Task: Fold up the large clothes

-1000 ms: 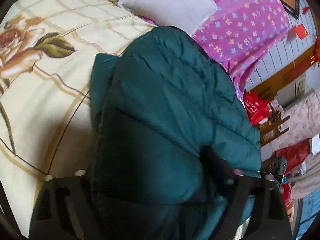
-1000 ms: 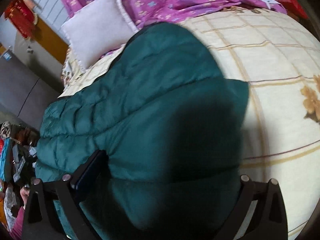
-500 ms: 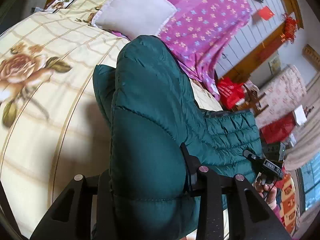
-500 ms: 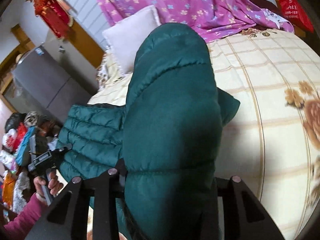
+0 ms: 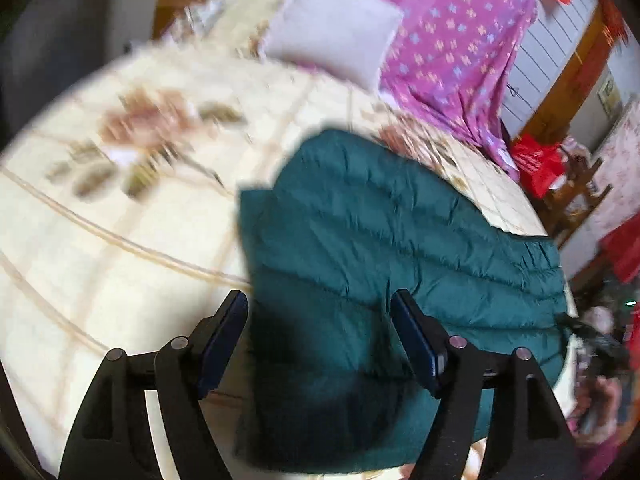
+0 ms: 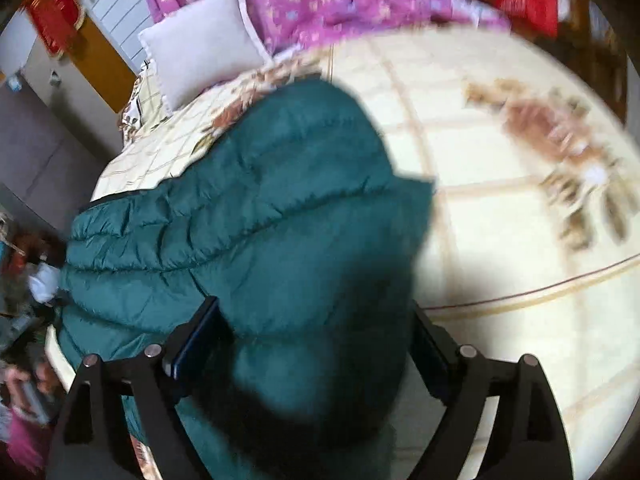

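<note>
A dark teal puffer jacket lies doubled over on the cream floral bedspread. My left gripper hovers over its near end. Its jaws are opening, and the jacket shows below and between them without the blue pads pressing on it. In the right wrist view the same jacket bulges up between the fingers of my right gripper. Those jaws are opening too, and I see no pinch on the fabric. The jacket's edge hides part of the right-hand finger.
A white pillow and a purple flowered quilt lie at the head of the bed. A red bag and cluttered furniture stand past the bed's edge. Bare bedspread spreads beside the jacket.
Half a second ago both grippers were shut on a raised fold of the jacket. Now both have let go and pulled back, and the jacket lies folded on the bed.
</note>
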Available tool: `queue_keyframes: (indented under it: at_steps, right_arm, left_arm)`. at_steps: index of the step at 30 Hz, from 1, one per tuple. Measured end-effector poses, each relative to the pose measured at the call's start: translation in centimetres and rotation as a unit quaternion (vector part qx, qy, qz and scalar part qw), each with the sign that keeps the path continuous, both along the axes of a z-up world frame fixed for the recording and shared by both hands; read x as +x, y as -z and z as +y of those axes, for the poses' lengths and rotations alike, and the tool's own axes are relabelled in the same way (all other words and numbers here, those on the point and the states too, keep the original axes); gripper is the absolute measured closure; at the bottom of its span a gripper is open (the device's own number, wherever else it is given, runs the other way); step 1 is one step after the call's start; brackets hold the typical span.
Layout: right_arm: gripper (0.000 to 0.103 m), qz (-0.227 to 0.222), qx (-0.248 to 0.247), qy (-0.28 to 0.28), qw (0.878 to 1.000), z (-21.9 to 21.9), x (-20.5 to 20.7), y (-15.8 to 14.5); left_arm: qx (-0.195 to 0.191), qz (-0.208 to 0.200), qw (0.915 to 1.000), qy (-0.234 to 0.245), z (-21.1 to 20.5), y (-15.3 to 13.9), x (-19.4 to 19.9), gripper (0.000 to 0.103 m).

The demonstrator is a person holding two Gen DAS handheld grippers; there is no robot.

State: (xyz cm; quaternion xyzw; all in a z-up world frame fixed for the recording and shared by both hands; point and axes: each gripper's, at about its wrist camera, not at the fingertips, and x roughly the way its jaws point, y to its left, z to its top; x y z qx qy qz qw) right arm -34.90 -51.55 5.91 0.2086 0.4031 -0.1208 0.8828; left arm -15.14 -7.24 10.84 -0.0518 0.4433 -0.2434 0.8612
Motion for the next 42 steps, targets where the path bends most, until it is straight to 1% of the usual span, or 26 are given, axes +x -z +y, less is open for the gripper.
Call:
queue_keyframes:
  at_steps: [3, 5, 9, 12, 14, 19, 22, 25, 31, 37, 39, 42]
  right_arm:
    - [0.012, -0.018, -0.035, 0.007, 0.999, 1.3, -1.6, -2.3]
    - [0.012, -0.036, -0.046, 0.005, 0.998, 2.6, -2.4, -3.6]
    - [0.011, -0.055, -0.067, -0.001, 0.996, 6.2, -3.0, -4.8]
    - [0.010, -0.062, -0.089, -0.003, 0.994, 9.5, -2.7, -5.3]
    - [0.010, -0.066, -0.093, -0.004, 0.993, 10.8, -2.4, -5.0]
    - [0.010, -0.065, -0.114, -0.017, 0.991, 14.1, -2.0, -4.4]
    - [0.010, -0.073, -0.123, -0.009, 0.990, 14.8, -2.2, -4.2]
    - [0.010, -0.083, -0.119, -0.003, 0.989, 15.3, -2.4, -4.1]
    - [0.010, -0.078, -0.115, 0.004, 0.990, 15.9, -2.0, -3.4]
    - [0.009, -0.078, -0.117, 0.010, 0.990, 16.0, -1.7, -3.1]
    - [0.008, -0.077, -0.117, 0.011, 0.990, 16.0, -1.7, -3.0]
    - [0.007, -0.078, -0.108, 0.009, 0.991, 15.9, -1.6, -2.8]
  left_arm:
    - [0.027, -0.062, 0.9977, -0.006, 0.2, -2.6, -2.5, 0.050]
    - [0.040, -0.082, 0.9958, -0.010, -0.3, -3.4, -3.3, 0.050]
    - [0.048, -0.115, 0.9920, -0.020, -2.2, -4.0, -5.7, 0.050]
    - [0.068, -0.117, 0.9903, -0.033, -4.3, -3.6, -6.6, 0.050]
    - [0.080, -0.115, 0.9896, -0.031, -5.7, -2.9, -7.5, 0.050]
    - [0.070, -0.118, 0.9903, -0.023, -7.4, -1.7, -9.4, 0.050]
    - [0.071, -0.120, 0.9900, -0.023, -8.2, -1.2, -10.3, 0.050]
    - [0.083, -0.127, 0.9882, -0.021, -9.0, -1.2, -11.1, 0.050]
    - [0.090, -0.148, 0.9846, -0.023, -9.5, -1.3, -12.0, 0.050]
    - [0.092, -0.155, 0.9833, -0.025, -9.8, -1.3, -12.2, 0.050]
    - [0.092, -0.156, 0.9832, -0.026, -9.8, -1.2, -12.2, 0.050]
    - [0.094, -0.155, 0.9831, -0.025, -9.9, -1.1, -12.2, 0.050]
